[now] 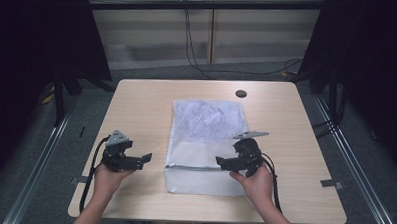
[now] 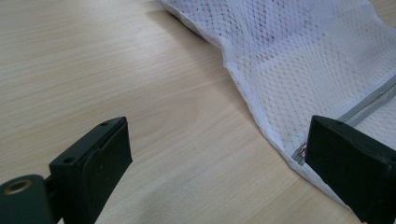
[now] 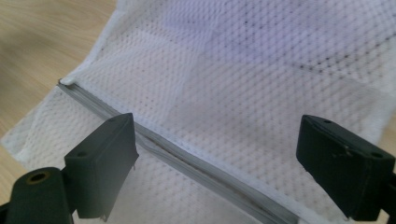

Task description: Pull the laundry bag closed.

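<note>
The table point(image 1: 136, 105) carries a white mesh bag point(image 1: 205, 142) flat at frame centre, its zipper point(image 3: 187, 161) exposed. The right gripper point(image 1: 224, 163) hovers above the zipper, jaws spread; the left gripper point(image 1: 145, 157), likewise spread, apparently brackets the bag's edge.

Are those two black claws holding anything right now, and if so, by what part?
Nothing is held. The left gripper is open beside the white mesh laundry bag, and the right gripper is open above its grey zipper.
</note>
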`<action>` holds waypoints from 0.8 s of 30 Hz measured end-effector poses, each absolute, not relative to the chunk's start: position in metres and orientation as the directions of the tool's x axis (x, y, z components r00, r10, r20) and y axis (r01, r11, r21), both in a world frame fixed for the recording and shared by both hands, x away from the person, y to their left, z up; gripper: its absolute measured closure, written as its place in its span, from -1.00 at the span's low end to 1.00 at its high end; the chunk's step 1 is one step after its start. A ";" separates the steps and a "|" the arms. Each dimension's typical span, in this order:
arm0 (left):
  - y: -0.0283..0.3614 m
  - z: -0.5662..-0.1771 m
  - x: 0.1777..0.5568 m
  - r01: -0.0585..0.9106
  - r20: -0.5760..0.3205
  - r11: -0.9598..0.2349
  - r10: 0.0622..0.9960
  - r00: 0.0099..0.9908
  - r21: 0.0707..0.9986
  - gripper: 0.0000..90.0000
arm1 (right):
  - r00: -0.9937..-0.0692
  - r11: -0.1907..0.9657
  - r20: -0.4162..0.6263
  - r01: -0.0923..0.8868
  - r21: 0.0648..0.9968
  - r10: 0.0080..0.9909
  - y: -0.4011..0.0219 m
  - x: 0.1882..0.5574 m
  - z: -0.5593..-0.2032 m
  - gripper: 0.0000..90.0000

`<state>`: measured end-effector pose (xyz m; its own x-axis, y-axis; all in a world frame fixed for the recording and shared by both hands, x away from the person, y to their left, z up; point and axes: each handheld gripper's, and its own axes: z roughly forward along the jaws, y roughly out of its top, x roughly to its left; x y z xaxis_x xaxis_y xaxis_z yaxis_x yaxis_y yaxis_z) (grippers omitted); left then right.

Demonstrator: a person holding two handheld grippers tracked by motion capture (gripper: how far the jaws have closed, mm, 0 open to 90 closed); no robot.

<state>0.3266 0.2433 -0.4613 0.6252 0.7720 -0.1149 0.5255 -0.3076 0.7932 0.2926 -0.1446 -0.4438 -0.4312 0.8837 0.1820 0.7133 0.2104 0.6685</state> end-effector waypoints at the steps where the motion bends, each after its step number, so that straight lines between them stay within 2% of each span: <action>1: 0.243 -0.461 0.327 0.526 -0.116 -0.307 0.771 0.626 0.793 -0.85 | -0.431 0.210 0.182 0.713 0.669 0.884 -0.145 0.293 -0.444 -0.73; 9: 0.243 -0.460 0.325 0.529 -0.119 -0.308 0.771 0.626 0.791 -0.84 | -0.456 0.222 0.232 0.741 0.633 0.859 -0.117 0.302 -0.447 -0.67; 24: 0.242 -0.461 0.321 0.532 -0.131 -0.311 0.759 0.638 0.787 -0.81 | -0.485 0.248 0.255 0.750 0.613 0.837 -0.087 0.311 -0.453 -0.67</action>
